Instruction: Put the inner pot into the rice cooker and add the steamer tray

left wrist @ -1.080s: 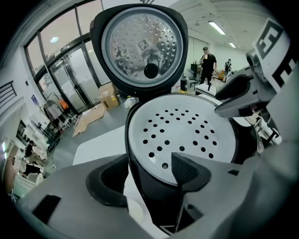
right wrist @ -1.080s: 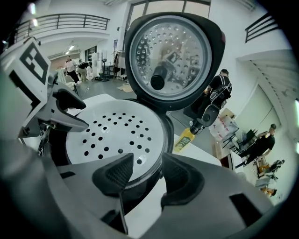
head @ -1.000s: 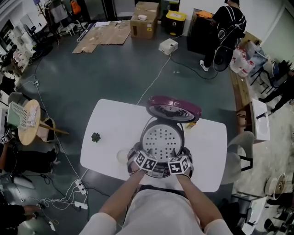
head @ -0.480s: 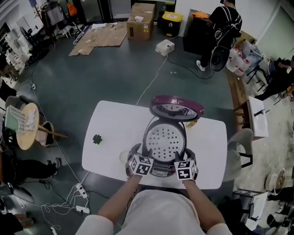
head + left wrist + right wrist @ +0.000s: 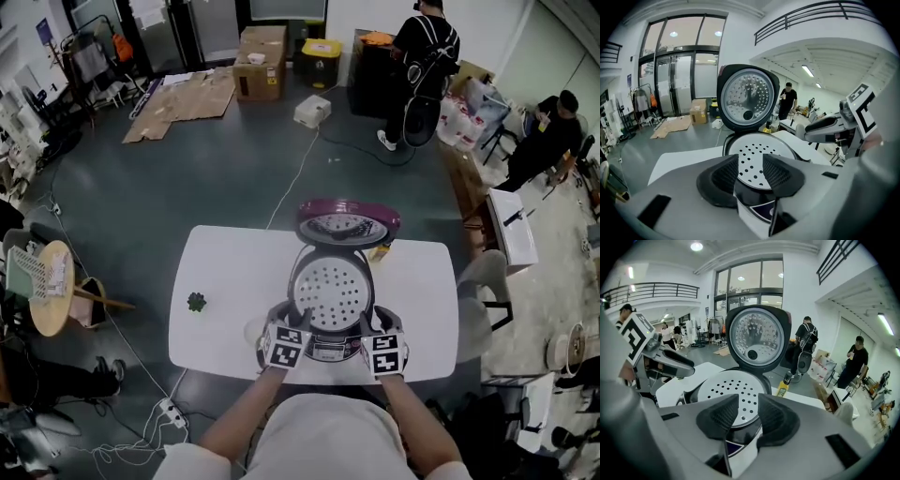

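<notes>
The rice cooker (image 5: pixel 331 349) stands on the white table (image 5: pixel 225 281) with its maroon lid (image 5: pixel 348 221) swung up. A white perforated steamer tray (image 5: pixel 331 295) sits in its mouth; the inner pot is hidden under it. My left gripper (image 5: pixel 292 328) and right gripper (image 5: pixel 371 328) hover at the cooker's near edge, one on each side, above the rim. Both sets of jaws are closing with nothing between them. The left gripper view shows the tray (image 5: pixel 757 157) beyond the jaws, and so does the right gripper view, tray (image 5: pixel 733 390).
A small dark green object (image 5: pixel 196 302) lies on the table's left part. A yellow bottle (image 5: pixel 379 251) stands behind the cooker. A cable (image 5: pixel 295 178) runs across the floor. People stand at the room's far right (image 5: pixel 424 66). A round side table (image 5: pixel 47 286) is at left.
Both grippers have lifted off the steamer tray's near edge and drawn slightly apart and back. Their jaws have narrowed. The tray stays seated in the cooker.
</notes>
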The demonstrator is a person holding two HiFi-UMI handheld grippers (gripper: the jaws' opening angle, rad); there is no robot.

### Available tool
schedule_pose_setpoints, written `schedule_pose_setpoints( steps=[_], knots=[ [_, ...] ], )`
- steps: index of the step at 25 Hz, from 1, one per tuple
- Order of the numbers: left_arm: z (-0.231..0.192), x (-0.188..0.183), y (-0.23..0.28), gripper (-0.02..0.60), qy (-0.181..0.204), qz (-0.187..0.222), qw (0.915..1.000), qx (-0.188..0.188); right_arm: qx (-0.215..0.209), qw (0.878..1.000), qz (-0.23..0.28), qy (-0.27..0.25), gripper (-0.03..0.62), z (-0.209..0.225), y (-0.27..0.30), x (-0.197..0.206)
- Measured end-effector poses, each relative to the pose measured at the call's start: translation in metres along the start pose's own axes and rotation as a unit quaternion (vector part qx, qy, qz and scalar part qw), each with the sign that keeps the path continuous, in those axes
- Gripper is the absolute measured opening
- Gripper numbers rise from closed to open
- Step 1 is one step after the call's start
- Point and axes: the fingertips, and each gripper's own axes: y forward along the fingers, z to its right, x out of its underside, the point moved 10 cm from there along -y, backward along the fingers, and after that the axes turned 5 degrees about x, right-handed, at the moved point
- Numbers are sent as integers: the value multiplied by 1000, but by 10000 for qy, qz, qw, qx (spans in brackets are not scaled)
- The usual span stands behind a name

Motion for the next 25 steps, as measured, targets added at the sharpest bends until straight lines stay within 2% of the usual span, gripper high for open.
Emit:
schedule_pose_setpoints(
  steps=[5,9,14,20,25],
  knots=[
    [18,-4,-16,151,-46,200,9997,134,-96,9997,232,50,132,7,-27,1],
    [42,-1,-35,118,-106,265,9995,150,-328,9984,445,74,104,13,-48,6],
    [70,7,-60,49,-217,450,9987,21,-641,9952,741,15,63,16,-83,7],
    [102,9,-78,28,-400,686,9966,-225,-887,9893,1162,-25,26,29,-118,5],
    [140,-7,-89,14,-396,946,9945,-214,-1061,9849,1369,-16,11,48,-140,11]
  ],
)
